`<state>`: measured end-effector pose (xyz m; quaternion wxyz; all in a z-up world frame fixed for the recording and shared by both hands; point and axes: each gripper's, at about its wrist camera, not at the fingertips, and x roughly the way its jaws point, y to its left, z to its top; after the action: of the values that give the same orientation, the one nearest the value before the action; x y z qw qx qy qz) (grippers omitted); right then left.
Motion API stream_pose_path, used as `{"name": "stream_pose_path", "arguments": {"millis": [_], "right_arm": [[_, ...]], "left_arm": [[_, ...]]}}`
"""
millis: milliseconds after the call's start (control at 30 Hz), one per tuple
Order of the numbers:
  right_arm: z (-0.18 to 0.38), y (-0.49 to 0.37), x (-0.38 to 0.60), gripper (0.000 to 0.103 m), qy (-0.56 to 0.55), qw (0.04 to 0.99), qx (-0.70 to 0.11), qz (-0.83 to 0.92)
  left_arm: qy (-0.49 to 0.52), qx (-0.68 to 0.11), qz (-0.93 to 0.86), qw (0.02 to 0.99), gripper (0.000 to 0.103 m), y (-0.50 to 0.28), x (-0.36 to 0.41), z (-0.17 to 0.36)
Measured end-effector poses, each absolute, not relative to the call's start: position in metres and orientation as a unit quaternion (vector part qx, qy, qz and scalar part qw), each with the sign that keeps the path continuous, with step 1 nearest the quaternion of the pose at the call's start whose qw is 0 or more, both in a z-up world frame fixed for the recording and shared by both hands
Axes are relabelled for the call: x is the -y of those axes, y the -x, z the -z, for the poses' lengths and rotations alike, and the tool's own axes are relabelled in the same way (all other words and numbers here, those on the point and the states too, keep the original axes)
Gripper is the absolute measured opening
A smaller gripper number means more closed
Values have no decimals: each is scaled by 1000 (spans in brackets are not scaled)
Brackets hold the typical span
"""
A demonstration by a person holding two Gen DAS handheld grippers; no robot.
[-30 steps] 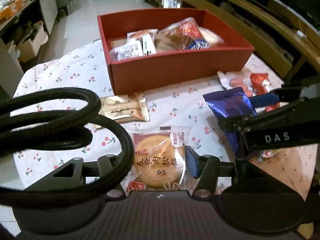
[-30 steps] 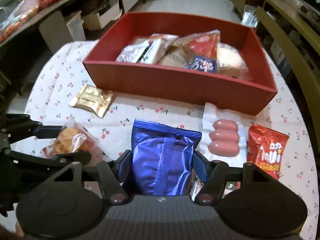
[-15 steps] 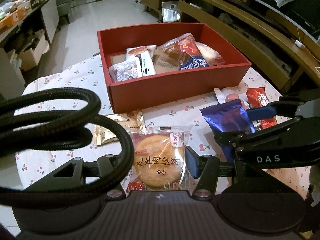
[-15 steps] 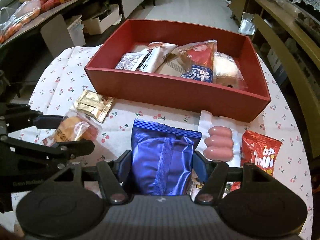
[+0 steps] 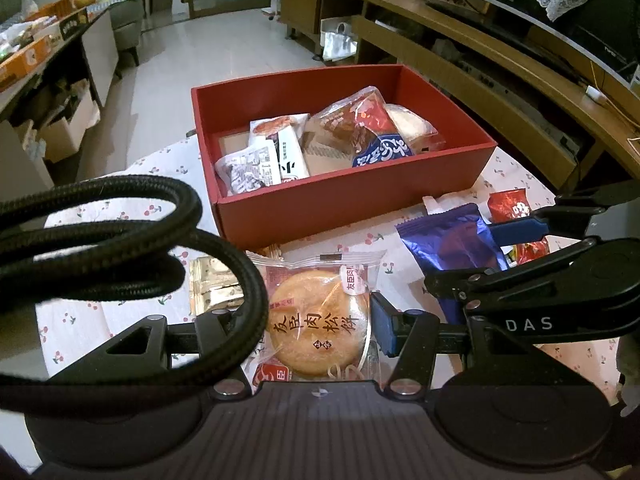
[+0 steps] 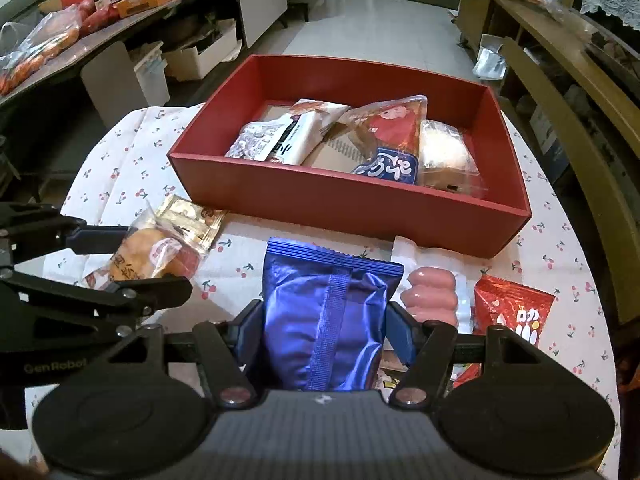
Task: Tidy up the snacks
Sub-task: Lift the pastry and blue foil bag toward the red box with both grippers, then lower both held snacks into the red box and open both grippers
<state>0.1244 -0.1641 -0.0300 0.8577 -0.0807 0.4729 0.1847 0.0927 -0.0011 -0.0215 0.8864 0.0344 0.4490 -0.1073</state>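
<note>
Both hand-held grippers have lifted: left hand-held gripper (image 5: pixel 320 320) clenches the round pastry packet (image 5: pixel 318 320), right (image 6: pixel 324 328) the blue pouch (image 6: pixel 326 320); I see the red box (image 6: pixel 360 204) nearer, ready for dropping

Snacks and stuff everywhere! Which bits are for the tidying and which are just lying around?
For the job: red box, cake, blue packet, sausages, red packet, gold sachet.

Just lying about: cable, white bin, cardboard box.
</note>
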Motion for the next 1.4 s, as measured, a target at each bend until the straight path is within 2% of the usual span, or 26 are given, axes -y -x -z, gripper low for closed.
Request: {"name": "stream_pose_path", "arguments": {"millis": [1400], "right_arm": [[6,-146,176,82,61,881,-443,-154]], "left_arm": [[-68,-399,92,910,62,-111,18,-3]]}}
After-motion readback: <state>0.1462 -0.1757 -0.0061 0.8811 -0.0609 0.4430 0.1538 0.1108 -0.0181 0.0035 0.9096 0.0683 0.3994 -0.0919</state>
